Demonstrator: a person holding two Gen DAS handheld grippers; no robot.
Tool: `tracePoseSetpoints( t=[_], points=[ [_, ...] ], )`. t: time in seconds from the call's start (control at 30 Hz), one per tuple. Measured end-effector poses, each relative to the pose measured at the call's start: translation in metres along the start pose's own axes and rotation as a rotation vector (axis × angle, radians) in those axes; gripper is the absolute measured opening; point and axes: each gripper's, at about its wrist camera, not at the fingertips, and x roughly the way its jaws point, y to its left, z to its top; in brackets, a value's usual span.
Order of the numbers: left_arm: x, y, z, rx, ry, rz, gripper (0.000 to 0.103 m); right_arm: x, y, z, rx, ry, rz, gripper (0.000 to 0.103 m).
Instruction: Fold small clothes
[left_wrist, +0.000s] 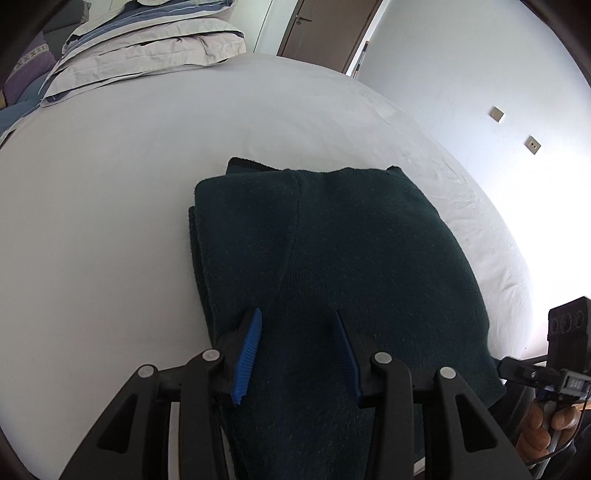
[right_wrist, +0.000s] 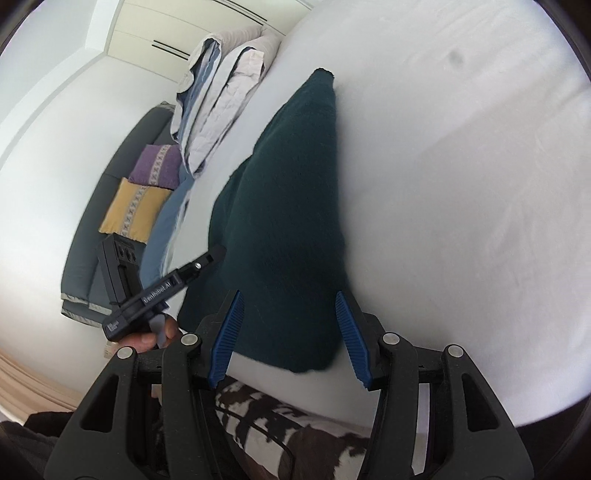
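Dark green knit, the sweater lies folded on the bed, soft, thick and likely floppy, so I'd pinch its near hem at 6 o'clock, where the left claw and right claw hover spread, holding nothing.

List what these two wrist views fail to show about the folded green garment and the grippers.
- Dark green garment: its near edge is covered by the left gripper in the left wrist view.
- Its layers underneath: hidden by the top fold in both views, so the garment type is unclear.
- Right gripper: the right wrist view is motion-blurred, so contact with the cloth is unclear.
- Bed: cut off by the fisheye edge.
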Motion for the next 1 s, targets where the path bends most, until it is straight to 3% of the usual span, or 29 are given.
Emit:
tracePoseSetpoints(
  t=[0.23, 0.33, 0.53, 0.6, 0.8, 0.9, 1.0],
  points=[
    [-0.029, 0.008, -0.013, -0.034, -0.054, -0.003, 0.045, -0.025, 0.003, 0.003, -0.025, -0.071, -0.065, 0.053],
    [-0.043, 0.006, -0.021, -0.045, -0.089, 0.019, 0.059, -0.038, 0.012, 0.007, -0.054, -0.123, -0.098, 0.053],
    [-0.075, -0.006, -0.038, 0.001, -0.176, 0.096, 0.068, -0.043, 0.045, 0.01, -0.147, -0.164, -0.176, 0.053],
    [-0.089, -0.012, -0.039, 0.039, -0.221, 0.131, 0.071, -0.042, 0.058, 0.009, -0.185, -0.173, -0.204, 0.053],
    [-0.138, -0.032, -0.038, 0.112, -0.43, 0.257, 0.102, -0.05, 0.098, 0.002, -0.294, -0.223, -0.282, 0.053],
    [-0.161, -0.039, -0.036, 0.125, -0.519, 0.305, 0.103, -0.059, 0.112, 0.0, -0.324, -0.271, -0.318, 0.058],
    [-0.181, -0.046, -0.032, 0.132, -0.601, 0.388, 0.103, -0.074, 0.128, -0.001, -0.347, -0.359, -0.36, 0.072]
  ],
)
